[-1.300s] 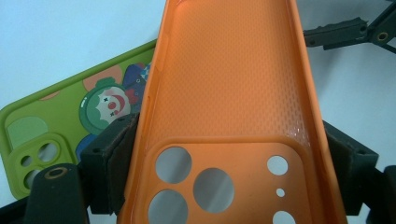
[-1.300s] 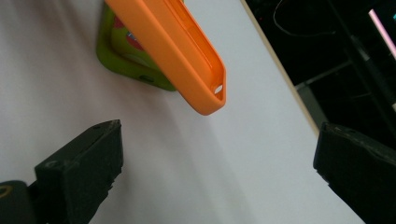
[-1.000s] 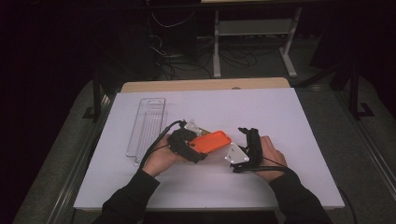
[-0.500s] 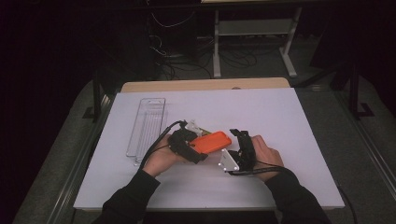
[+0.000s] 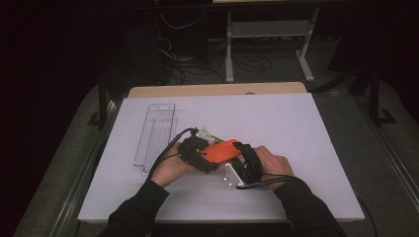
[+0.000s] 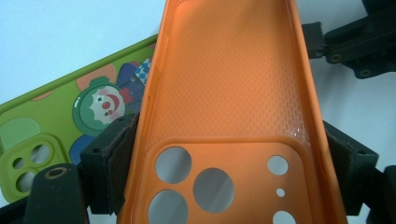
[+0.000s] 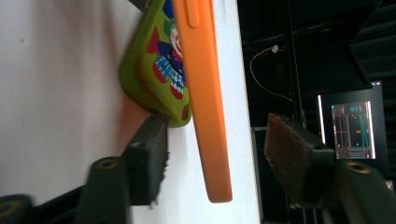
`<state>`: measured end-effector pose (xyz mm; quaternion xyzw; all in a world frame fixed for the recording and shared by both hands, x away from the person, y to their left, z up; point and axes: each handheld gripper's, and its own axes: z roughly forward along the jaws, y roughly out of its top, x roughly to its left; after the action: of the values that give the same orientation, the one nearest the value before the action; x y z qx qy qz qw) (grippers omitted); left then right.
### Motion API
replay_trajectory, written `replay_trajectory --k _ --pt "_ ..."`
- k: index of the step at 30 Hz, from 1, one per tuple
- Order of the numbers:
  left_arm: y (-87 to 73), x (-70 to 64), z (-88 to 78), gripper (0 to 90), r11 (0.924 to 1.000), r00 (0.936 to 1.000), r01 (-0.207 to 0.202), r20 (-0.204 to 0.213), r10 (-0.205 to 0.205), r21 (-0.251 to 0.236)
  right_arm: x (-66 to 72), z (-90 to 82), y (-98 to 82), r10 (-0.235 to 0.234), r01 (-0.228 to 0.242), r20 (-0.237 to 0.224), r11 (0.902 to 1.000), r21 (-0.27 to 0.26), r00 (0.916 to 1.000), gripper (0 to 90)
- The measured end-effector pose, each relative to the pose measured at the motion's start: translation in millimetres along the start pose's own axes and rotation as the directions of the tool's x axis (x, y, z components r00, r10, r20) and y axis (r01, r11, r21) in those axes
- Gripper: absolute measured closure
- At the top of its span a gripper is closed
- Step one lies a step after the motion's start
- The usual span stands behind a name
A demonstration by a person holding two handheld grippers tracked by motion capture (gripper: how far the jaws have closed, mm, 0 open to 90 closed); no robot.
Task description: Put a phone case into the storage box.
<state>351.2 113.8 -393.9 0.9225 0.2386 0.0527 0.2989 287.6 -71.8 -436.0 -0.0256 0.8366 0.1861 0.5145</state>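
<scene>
An orange phone case [image 5: 222, 150] is held just above the white table, with my left gripper [image 5: 197, 154] shut on it. In the left gripper view both pads [image 6: 112, 156] press the sides of the orange case [image 6: 224, 93] at its camera-hole end. Under it on the table lies a green phone case with a clown picture [image 6: 56, 126]. My right gripper [image 5: 247, 163] is open. In the right gripper view [image 7: 217, 154] its jaws stand on either side of the orange case's [image 7: 205, 93] free end without touching it. The green case [image 7: 154, 70] lies behind.
A clear plastic tray [image 5: 155, 131] lies on the white table top [image 5: 306, 138] to the left of the hands. Beyond the table's far edge are a wooden strip, cables and a metal stand in the dark. In the left gripper view the right gripper [image 6: 355, 46] shows at the upper right.
My right gripper has moved left to the orange case, and its open jaws now straddle the case's end. The left gripper has kept its hold and barely moved.
</scene>
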Motion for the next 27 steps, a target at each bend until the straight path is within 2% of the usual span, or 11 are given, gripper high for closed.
replay_trajectory --k 1,8,9,11,20,21,23,24,27 --pt "0.2 -0.3 0.1 18.3 1.0000 1.0000 -0.002 0.000 0.002 0.001 1.6 0.9 1.0 -0.003 0.003 -0.004 1.0000 -0.001 1.0000 46.4" --pt "0.2 -0.4 0.5 18.2 1.0000 1.0000 -0.002 0.001 0.002 0.002 5.4 1.8 3.1 -0.029 0.029 -0.007 0.9996 0.001 0.9996 62.1" --pt "0.2 -0.2 0.5 18.2 1.0000 1.0000 -0.002 0.001 0.002 0.002 3.8 2.9 2.5 -0.068 0.068 0.006 0.9975 -0.016 0.9976 63.8" --pt "0.1 -0.2 0.7 18.2 1.0000 1.0000 0.000 0.005 0.000 0.000 4.0 3.4 3.0 -0.073 0.073 0.007 0.9971 -0.023 0.9973 66.9" --pt "0.2 0.0 0.6 17.9 1.0000 0.9999 -0.003 0.013 0.003 -0.001 5.4 2.7 4.4 -0.094 0.095 0.012 0.9953 -0.022 0.9955 75.8" --pt "0.3 -1.6 1.5 17.8 0.9993 0.9997 0.023 0.013 -0.023 -0.030 5.3 2.3 4.6 -0.101 0.101 0.015 0.9947 -0.019 0.9948 76.9" --pt "0.1 -1.5 1.3 17.5 0.9994 0.9997 0.021 0.012 -0.020 -0.029 6.6 2.3 4.9 -0.109 0.109 0.013 0.9939 -0.014 0.9940 77.6" --pt "0.0 0.6 0.2 17.4 1.0000 0.9999 -0.008 0.010 0.008 -0.005 6.8 2.5 5.2 -0.110 0.110 0.012 0.9938 -0.015 0.9939 77.7" --pt "-0.6 1.3 0.9 16.2 1.0000 0.9999 0.000 0.013 0.000 -0.006 7.1 3.0 5.6 -0.125 0.125 0.012 0.9920 -0.015 0.9921 77.9"
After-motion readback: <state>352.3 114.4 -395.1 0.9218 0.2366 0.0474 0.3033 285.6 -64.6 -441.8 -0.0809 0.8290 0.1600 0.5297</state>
